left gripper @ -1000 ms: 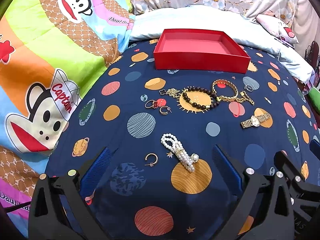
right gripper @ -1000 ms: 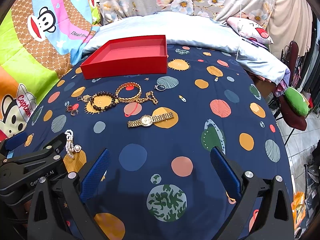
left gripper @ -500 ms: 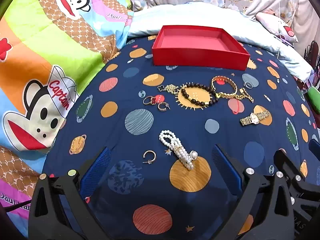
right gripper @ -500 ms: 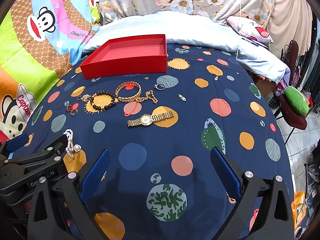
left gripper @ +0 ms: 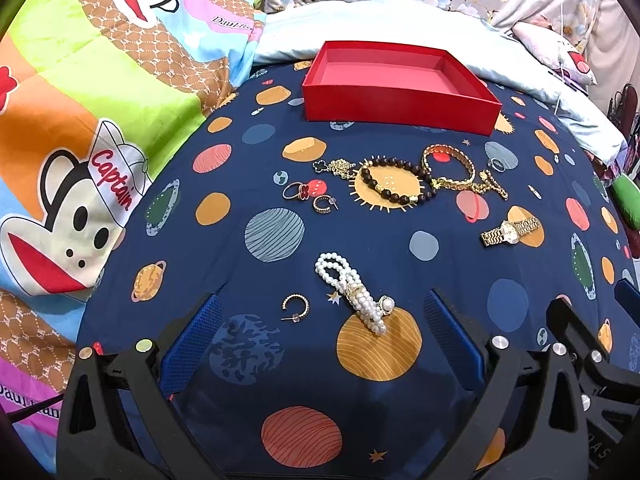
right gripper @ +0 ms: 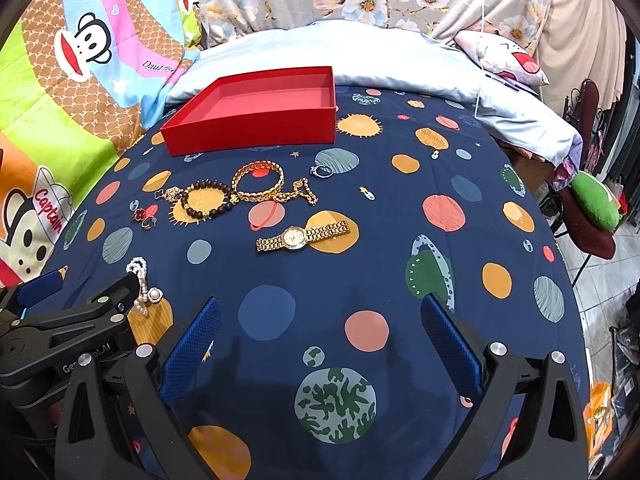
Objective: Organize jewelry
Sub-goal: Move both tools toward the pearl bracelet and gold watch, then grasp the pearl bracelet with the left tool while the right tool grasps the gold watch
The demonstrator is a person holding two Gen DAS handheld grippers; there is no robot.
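An empty red box (left gripper: 400, 84) (right gripper: 256, 110) sits at the far end of the navy planet-print blanket. Before it lie a dark bead bracelet (left gripper: 390, 184) (right gripper: 208, 200), a gold chain bracelet (left gripper: 450, 168) (right gripper: 258, 182), a gold watch (left gripper: 510, 232) (right gripper: 302, 236), a small ring (right gripper: 321, 171), a red-flower ring (left gripper: 300, 191) and a hoop earring (left gripper: 323, 203). Nearer lie a pearl bracelet (left gripper: 352, 292) (right gripper: 142, 286) and a gold hoop earring (left gripper: 295, 307). My left gripper (left gripper: 320, 336) is open just short of the pearls. My right gripper (right gripper: 320, 340) is open over bare blanket, short of the watch.
A bright cartoon-monkey quilt (left gripper: 80, 152) lies along the left. A pale blue pillow (right gripper: 360, 56) lies behind the box. The bed edge drops off at the right, where a chair with a green cushion (right gripper: 596, 204) stands on tiled floor.
The left gripper has crept forward a little, so the pearl bracelet and hoop earring sit slightly lower and nearer. The right view is almost unchanged. Both grippers stay open.
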